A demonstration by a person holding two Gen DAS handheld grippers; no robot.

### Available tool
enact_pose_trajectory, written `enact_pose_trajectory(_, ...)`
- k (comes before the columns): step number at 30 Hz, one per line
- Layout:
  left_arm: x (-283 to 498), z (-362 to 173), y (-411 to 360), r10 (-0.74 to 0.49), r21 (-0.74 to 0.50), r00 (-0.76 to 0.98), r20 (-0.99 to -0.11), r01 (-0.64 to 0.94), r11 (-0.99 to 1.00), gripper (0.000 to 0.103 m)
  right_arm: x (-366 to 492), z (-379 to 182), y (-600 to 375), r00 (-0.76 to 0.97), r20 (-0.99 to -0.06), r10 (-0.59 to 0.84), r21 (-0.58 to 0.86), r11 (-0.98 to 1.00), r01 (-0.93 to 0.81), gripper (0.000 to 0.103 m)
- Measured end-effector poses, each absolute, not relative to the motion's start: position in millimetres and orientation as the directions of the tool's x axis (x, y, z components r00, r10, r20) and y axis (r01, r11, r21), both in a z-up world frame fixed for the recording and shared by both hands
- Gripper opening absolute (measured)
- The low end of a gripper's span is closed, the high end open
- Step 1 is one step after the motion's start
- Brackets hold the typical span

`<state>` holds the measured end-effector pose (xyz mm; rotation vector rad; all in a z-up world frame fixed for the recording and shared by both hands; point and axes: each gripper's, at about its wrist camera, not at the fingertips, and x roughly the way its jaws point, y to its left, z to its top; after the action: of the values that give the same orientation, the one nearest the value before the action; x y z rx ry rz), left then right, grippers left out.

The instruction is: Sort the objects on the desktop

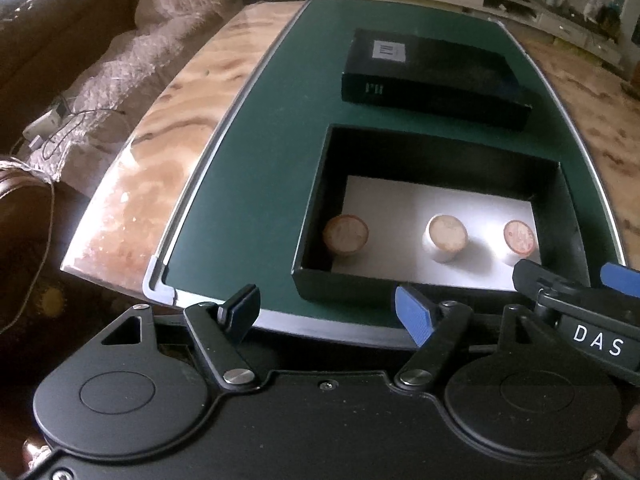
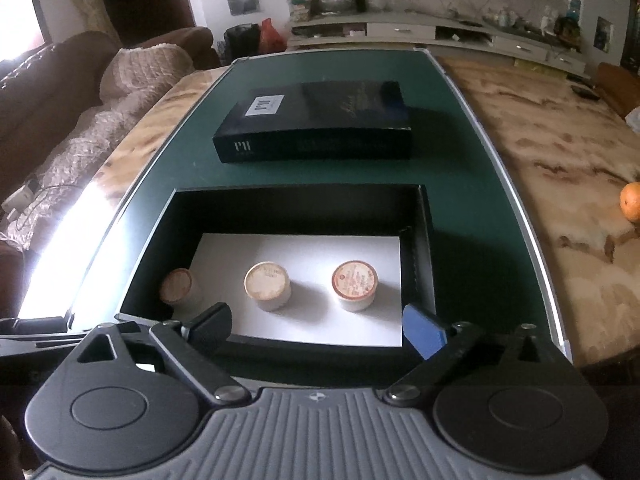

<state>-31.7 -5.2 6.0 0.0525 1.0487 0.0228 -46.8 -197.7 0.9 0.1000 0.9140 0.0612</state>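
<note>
both claws are let go and hold nothing: the left gripper [image 1: 326, 314] and the right gripper [image 2: 316, 328]. three little cups [image 2: 267, 286] stand in the open black box [image 2: 424, 248]. its lid [image 2: 316, 128] waits at 12 o'clock. i think: grab the lid's two sides, lift flat.

The left gripper [image 1: 326, 312] tilts steeply down, its jaws apart with nothing between them. The right gripper [image 2: 316, 326] tilts down likewise, jaws spread wider and empty; its fingers [image 1: 618, 278] show at the left view's right edge.
</note>
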Motion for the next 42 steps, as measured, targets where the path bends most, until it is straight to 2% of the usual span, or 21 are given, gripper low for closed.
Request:
enact_pose_trajectory(8, -43.1, 5.2, -0.5, 0.000, 0.023, 0.479, -0.878, 0.042, 0.999, 0.075, -61.7, 8.4, -196.5, 0.625, -0.776, 0.092, 0.091, 0.995, -0.034, 0.098)
enact_pose_trajectory(26, -46.3, 7.9, -3.0, -0.012, 0.013, 0.480, -0.877, 0.048, 0.999, 0.075, -66.2, 13.9, -199.0, 0.638, -0.764, 0.092, 0.091, 0.995, -0.034, 0.098)
enact_pose_trajectory(42, -4.7, 24.1, -27.5, -0.018, 0.041, 0.522, -0.853, 0.100, 0.994, 0.075, -33.9, 32.8, -217.7, 0.675, -0.733, 0.084, 0.107, 0.994, -0.007, 0.098)
